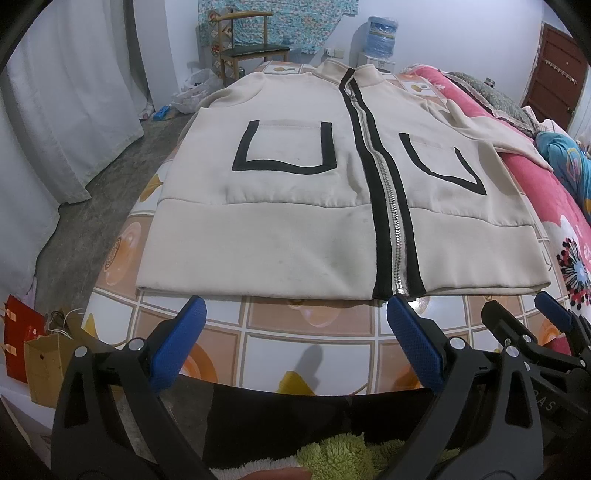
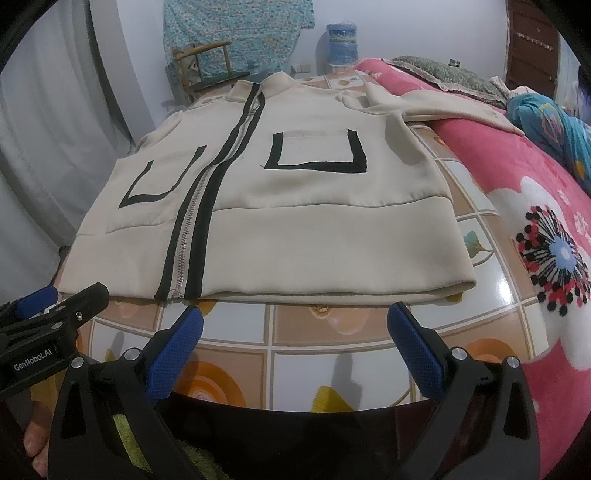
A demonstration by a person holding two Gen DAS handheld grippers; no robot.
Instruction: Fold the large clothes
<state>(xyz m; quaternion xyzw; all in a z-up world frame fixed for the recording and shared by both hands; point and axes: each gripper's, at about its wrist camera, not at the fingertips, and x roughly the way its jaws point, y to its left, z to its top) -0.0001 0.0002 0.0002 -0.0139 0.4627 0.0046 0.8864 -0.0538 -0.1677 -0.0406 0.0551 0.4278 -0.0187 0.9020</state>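
A cream zip jacket (image 1: 288, 221) with black trim and two black-outlined pockets lies flat, front up, on the tiled table, hem toward me; it also shows in the right wrist view (image 2: 295, 206). Its right sleeve (image 1: 491, 133) drapes onto the pink bed. My left gripper (image 1: 295, 306) is open and empty, just short of the hem near the zip (image 1: 391, 206). My right gripper (image 2: 295, 314) is open and empty, just short of the hem's right half. Each gripper shows at the edge of the other's view: the right one (image 1: 517, 310) and the left one (image 2: 62, 295).
The table (image 1: 310, 332) has an orange and white tile pattern. A pink floral bed (image 2: 535, 221) adjoins it on the right. A wooden chair (image 1: 251, 44) and water dispenser (image 1: 382, 33) stand at the far wall. Paper bags (image 1: 33, 343) sit on the floor at left.
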